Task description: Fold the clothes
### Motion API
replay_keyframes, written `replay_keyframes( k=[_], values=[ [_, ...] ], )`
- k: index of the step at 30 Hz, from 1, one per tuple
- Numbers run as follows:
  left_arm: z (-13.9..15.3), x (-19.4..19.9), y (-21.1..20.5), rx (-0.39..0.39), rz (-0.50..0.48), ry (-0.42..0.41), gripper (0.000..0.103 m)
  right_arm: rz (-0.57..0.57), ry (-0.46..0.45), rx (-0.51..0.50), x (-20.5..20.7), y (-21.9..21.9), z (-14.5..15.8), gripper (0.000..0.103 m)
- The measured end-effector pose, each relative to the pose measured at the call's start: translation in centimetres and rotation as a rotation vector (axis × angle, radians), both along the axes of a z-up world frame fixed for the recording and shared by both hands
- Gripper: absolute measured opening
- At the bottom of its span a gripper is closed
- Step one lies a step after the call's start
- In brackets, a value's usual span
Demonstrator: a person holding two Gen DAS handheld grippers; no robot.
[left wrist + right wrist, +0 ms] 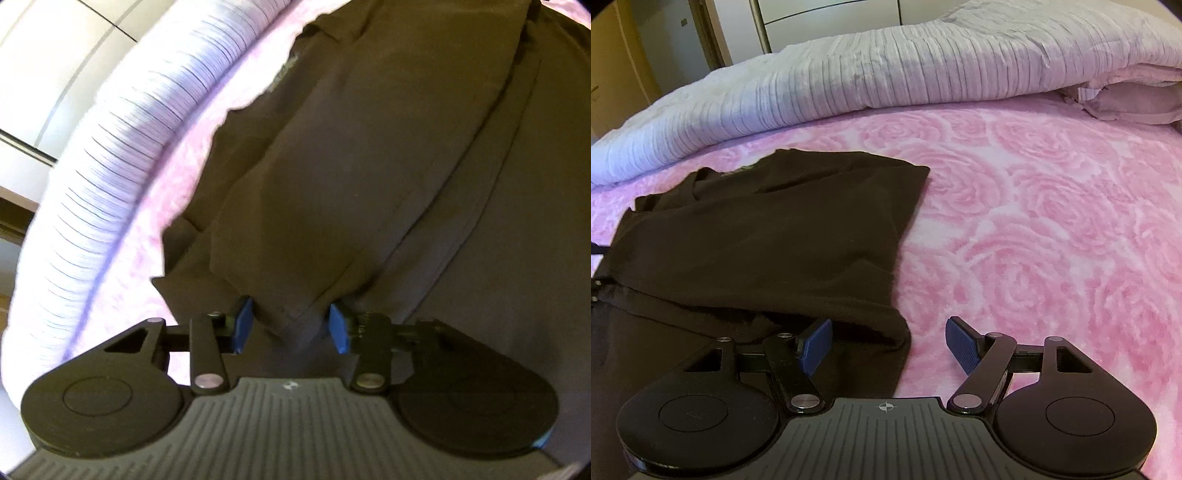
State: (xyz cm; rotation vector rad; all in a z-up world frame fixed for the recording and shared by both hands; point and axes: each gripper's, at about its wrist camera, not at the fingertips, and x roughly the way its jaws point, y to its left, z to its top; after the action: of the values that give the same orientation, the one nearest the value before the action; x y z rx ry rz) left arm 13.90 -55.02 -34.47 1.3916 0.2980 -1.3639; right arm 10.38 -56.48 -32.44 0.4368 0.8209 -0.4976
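A dark brown garment, partly folded, lies on the pink rose-patterned blanket of the bed, left of centre, near a white ribbed duvet at the far side. Left gripper spread over a fold; right gripper spread at its near-right corner.

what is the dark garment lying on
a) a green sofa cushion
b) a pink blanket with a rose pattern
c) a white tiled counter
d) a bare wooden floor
b: the dark garment lies flat on a pink rose-patterned blanket, with a ribbed pale quilt bunched up behind it.
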Motion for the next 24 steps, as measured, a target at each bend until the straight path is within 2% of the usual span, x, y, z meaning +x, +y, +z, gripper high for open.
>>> replay_keyframes(
  k=[4, 7, 8, 11, 15, 20, 22, 24],
  values=[
    [0.3, -0.2, 1.5, 0.028, -0.032, -0.010, 0.038, -0.006, -0.056, 0.046, 0.8, -0.5, 0.2, 0.072],
    [1.0, -0.7, 2.9, 0.017, -0.040, -0.013, 0.038, -0.003, -0.080, 0.071, 1.8, -1.0, -0.1, 0.071],
    [1.3, -1.0, 3.2, 0.012, -0.043, -0.014, 0.038, 0.000, -0.071, 0.078, 2.2, -1.3, -0.5, 0.065],
    [2.0, -1.8, 3.6, -0.007, -0.054, -0.014, 0.038, -0.009, 0.042, 0.075, 2.2, -1.9, -2.3, 0.049],
    [3.0, -3.4, 3.4, -0.057, -0.075, 0.002, 0.038, -0.016, 0.070, 0.053, -0.1, -2.3, -2.0, 0.048],
    [3.4, -7.0, 1.4, -0.097, -0.121, 0.068, 0.038, -0.032, -0.022, 0.051, -0.8, -2.1, -0.4, 0.048],
    [3.5, -8.7, 0.4, -0.107, -0.138, 0.099, 0.038, -0.029, -0.030, 0.069, -0.1, -2.3, -0.9, 0.048],
    [3.7, -10.8, -0.4, -0.118, -0.165, 0.138, 0.038, -0.018, 0.002, 0.109, 0.5, -2.3, -2.0, 0.047]
  ],
)
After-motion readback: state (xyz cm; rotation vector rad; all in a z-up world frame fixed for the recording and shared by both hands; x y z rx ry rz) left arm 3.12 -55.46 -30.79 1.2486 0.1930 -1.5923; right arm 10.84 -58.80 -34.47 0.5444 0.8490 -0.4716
